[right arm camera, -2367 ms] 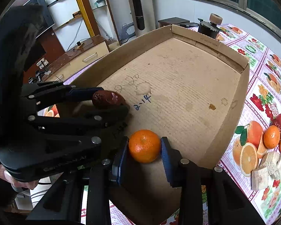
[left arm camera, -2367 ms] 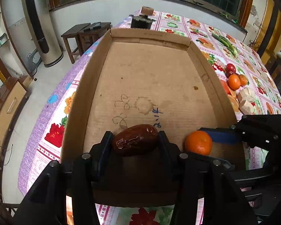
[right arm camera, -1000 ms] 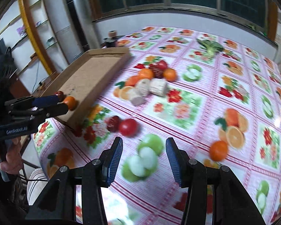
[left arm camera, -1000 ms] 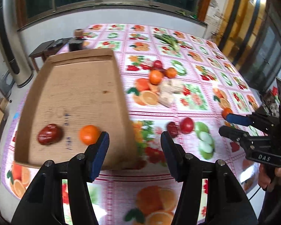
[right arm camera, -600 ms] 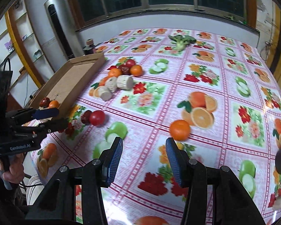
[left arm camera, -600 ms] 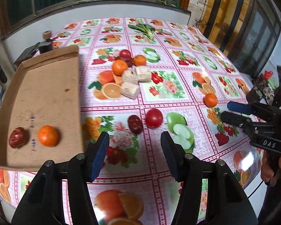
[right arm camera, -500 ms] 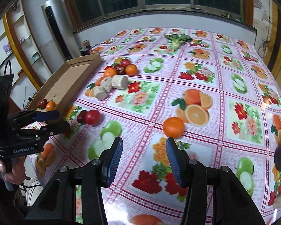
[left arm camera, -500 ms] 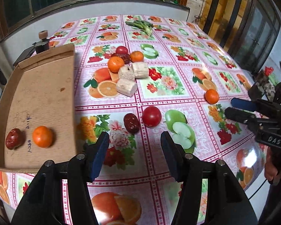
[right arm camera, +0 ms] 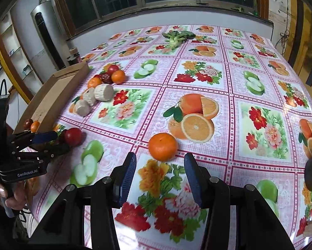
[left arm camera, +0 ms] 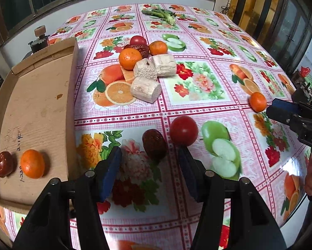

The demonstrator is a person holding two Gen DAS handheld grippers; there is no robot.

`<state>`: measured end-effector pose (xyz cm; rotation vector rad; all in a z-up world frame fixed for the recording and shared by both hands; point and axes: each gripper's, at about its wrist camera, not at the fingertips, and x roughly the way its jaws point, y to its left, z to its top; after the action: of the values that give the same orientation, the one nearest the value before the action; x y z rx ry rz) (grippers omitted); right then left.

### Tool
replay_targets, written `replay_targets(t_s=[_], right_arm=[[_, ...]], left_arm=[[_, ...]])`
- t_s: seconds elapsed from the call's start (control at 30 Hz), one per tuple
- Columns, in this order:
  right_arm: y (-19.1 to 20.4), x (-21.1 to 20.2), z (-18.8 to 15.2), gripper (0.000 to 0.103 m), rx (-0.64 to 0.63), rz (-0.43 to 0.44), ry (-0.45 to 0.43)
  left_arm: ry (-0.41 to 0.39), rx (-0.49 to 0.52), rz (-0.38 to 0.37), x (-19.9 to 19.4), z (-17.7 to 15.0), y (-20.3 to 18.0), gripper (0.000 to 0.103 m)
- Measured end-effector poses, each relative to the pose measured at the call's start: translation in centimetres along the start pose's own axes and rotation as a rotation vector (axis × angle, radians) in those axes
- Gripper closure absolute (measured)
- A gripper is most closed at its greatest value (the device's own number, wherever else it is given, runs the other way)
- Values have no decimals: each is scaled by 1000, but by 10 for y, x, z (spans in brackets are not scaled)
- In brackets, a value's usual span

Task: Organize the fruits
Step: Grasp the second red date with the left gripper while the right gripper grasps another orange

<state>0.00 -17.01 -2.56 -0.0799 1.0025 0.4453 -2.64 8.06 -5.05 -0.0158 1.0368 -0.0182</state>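
Now I am reaching for the next fruits. My left claw is open, empty, just before the date on the table; my right claw is open before the orange. Next, each must lower around its fruit and close.

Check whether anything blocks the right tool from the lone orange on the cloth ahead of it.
Nothing visible does. The right tool is open and empty, and the orange sits just beyond its fingertips with only bare tablecloth between them.
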Motion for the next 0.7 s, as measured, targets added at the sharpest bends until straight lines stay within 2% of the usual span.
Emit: replay_targets(t_s=[0.13, 0.2, 0.3, 0.33, 0.37, 0.7], right_arm=[[-2, 16, 3, 54, 2, -17, 20], [-2, 24, 5, 54, 1, -25, 34], [1, 28, 7, 57, -18, -41, 24], [2, 29, 8, 64, -27, -52, 24], [4, 29, 9, 68, -34, -56, 25], [13, 17, 10, 69, -35, -19, 8]], left_arm=[[-14, 24, 24, 5, 4, -2, 49], [-26, 25, 31, 6, 7, 0, 54], [-44, 27, 39, 8, 10, 3, 73], [-47, 28, 40, 8, 11, 3, 81], [-49, 30, 39, 8, 11, 3, 81], [-73, 31, 21, -7, 7, 2, 81]])
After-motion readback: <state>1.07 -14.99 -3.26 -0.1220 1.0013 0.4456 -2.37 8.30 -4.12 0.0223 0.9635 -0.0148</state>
